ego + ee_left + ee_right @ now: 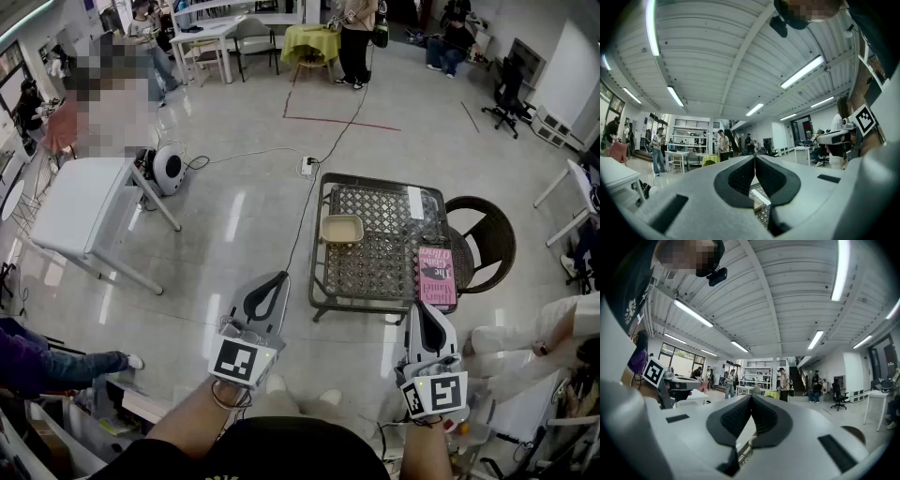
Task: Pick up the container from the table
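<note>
A shallow cream container (342, 229) sits on the left part of a low metal lattice table (384, 251) in the head view. My left gripper (281, 277) is held near the floor side of the table's left front corner, jaws shut with nothing between them. My right gripper (416, 306) hovers at the table's front right edge, also shut and empty. In the left gripper view the closed tips (754, 158) point out over the room, a sliver of the table (759, 204) below. The right gripper view shows closed tips (751, 397) likewise.
A pink book (436, 277) lies on the table's right front. A white strip (415, 202) lies at the table's back. A wicker chair (483, 242) stands right of it. A white table (80, 208) is at left, a cable and power strip (307, 167) beyond. People stand far off.
</note>
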The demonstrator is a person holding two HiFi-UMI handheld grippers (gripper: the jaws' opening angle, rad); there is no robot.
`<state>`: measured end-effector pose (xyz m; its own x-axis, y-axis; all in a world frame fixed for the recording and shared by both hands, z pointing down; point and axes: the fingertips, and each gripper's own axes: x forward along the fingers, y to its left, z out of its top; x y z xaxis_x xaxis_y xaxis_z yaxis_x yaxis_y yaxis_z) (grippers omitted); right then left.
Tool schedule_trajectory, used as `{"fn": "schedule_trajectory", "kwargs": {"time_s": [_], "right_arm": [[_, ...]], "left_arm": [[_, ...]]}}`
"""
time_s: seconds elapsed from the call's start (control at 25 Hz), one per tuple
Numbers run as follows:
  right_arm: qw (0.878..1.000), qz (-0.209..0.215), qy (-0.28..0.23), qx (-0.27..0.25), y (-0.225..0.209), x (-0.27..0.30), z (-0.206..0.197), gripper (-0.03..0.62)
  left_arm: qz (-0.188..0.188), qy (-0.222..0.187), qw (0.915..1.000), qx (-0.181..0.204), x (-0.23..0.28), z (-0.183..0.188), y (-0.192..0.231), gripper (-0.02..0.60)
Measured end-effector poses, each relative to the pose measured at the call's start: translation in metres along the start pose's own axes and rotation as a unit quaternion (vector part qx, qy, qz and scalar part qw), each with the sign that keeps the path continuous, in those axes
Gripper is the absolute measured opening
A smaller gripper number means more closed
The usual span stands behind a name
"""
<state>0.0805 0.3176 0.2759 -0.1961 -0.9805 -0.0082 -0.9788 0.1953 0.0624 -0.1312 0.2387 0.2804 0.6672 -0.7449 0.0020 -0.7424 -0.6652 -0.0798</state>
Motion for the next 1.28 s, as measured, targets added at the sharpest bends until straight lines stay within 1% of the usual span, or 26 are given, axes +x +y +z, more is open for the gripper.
{"fn": "schedule_trajectory", "kwargs": {"time_s": [0.2, 0.32, 0.48, 0.64, 0.84, 1.08, 1.28], "right_arm": [[1.000, 0.005, 0.002, 0.002, -0.010, 0.003, -0.005, 0.011], [1.000, 0.011, -0.003, 0.007, -0.013, 0.007, -0.002, 0.011], [1.000, 0.017, -0.007, 0.001, -0.020, 0.004, 0.001, 0.011], [1.000, 0.026, -0.005, 0.004, -0.032, -0.004, -0.001, 0.011], [0.999, 0.038, -0.014, 0.010, -0.046, -0.015, 0.004, 0.011], [0.998, 0.050, -0.013, 0.024, -0.052, -0.015, -0.007, 0.011], [0.998, 0.059, -0.006, 0.035, -0.054, -0.002, -0.015, 0.011]], "left_arm": [[0.007, -0.003, 0.9999, 0.009, 0.007, -0.006, -0.002, 0.011], [0.015, -0.008, 0.9998, 0.008, 0.008, -0.001, -0.001, 0.011], [0.026, -0.008, 0.9995, 0.013, 0.011, 0.003, -0.004, 0.011], [0.037, -0.011, 0.9991, 0.016, 0.014, 0.008, -0.013, 0.011], [0.048, -0.015, 0.9984, 0.027, 0.014, 0.016, -0.026, 0.011], [0.052, -0.026, 0.9982, 0.016, 0.022, 0.015, -0.032, 0.011], [0.049, -0.018, 0.9986, 0.012, 0.034, 0.010, -0.028, 0.011]]}}
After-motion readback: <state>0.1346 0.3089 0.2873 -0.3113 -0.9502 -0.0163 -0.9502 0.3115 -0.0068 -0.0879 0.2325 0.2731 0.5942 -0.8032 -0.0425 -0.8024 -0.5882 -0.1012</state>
